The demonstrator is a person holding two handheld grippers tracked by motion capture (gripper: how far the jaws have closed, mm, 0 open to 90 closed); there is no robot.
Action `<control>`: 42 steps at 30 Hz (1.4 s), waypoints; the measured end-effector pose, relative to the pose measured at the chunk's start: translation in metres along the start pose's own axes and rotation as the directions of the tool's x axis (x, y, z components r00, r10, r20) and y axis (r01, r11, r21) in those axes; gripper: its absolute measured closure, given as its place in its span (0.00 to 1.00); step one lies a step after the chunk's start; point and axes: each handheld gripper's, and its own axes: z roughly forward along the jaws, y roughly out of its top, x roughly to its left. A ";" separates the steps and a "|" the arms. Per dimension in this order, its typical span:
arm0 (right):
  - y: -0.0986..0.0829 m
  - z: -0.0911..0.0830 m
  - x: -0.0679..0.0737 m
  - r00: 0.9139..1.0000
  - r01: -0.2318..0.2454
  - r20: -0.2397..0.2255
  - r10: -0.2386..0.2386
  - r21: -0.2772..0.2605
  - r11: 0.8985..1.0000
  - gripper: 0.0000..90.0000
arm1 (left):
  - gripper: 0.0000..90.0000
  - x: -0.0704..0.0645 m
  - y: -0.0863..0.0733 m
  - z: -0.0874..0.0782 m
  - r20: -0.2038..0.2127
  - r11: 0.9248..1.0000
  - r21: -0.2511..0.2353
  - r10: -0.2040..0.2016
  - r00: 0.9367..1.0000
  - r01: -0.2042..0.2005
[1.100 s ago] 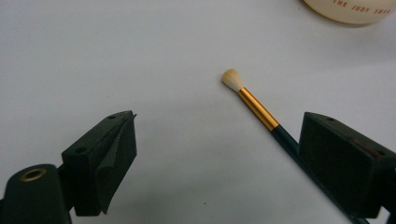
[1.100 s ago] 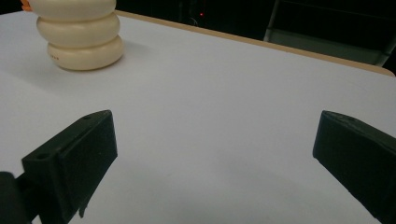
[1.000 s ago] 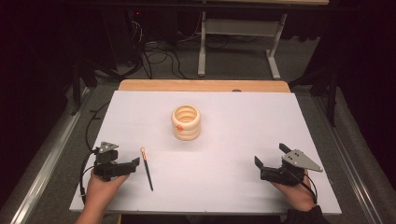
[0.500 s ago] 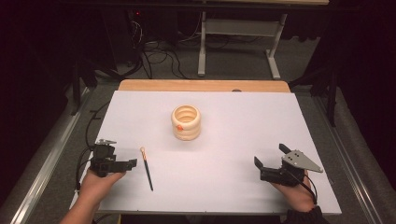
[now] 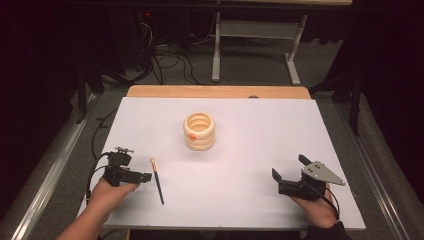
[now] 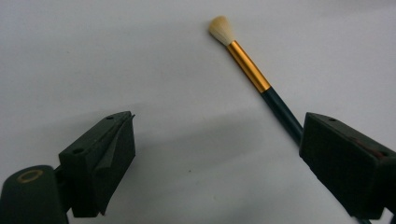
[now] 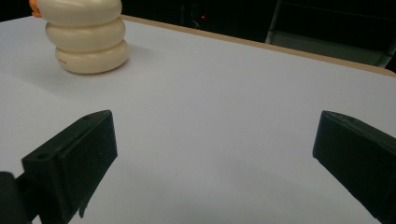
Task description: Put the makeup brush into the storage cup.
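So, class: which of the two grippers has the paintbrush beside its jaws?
The left gripper: the paintbrush lies on the white sheet just by its open jaws. The right gripper, also open, has nothing close by.

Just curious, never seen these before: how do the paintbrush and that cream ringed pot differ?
The paintbrush is thin, dark-handled and lies flat; the ringed pot is squat, cream and stands upright. The paintbrush lies beside the left tongs; the ringed pot sits mid-table, apart from both. Both rest on the white table.
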 end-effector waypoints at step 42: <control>0.002 -0.001 0.003 1.000 0.003 -0.010 -0.003 -0.006 1.000 0.01 | 0.21 -0.035 0.043 0.021 -0.027 0.966 0.258 -0.004 1.000 0.011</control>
